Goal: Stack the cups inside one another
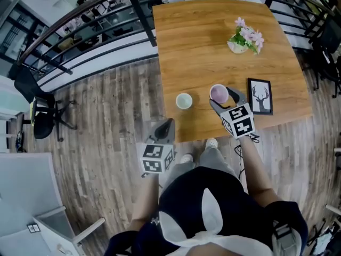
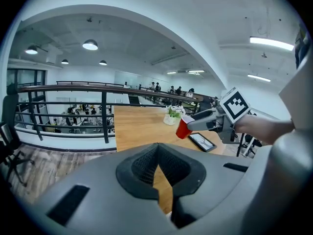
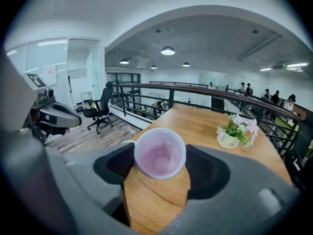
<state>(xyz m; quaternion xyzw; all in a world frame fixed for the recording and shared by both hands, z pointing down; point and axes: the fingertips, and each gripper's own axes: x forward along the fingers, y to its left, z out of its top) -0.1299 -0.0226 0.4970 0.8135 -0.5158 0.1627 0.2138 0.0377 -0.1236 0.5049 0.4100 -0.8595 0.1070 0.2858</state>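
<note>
A red cup with a pale pink inside [image 1: 218, 93] is lifted just above the wooden table [image 1: 202, 47] near its front edge. My right gripper [image 1: 225, 100] is shut on it. It fills the gap between the jaws in the right gripper view [image 3: 160, 153] and shows red from the side in the left gripper view [image 2: 184, 128]. A second, white cup [image 1: 184, 101] stands upright on the table just left of it; only its rim [image 3: 126, 142] peeks out behind the held cup. My left gripper [image 1: 166, 126] hangs shut and empty off the table's front left corner [image 2: 157, 150].
A small pot of pink flowers [image 1: 245, 39] stands at the table's far right. A framed deer picture [image 1: 260, 96] lies flat right of the held cup. A black railing [image 1: 106, 20] runs behind the table, and an office chair [image 1: 40, 116] is on the floor at left.
</note>
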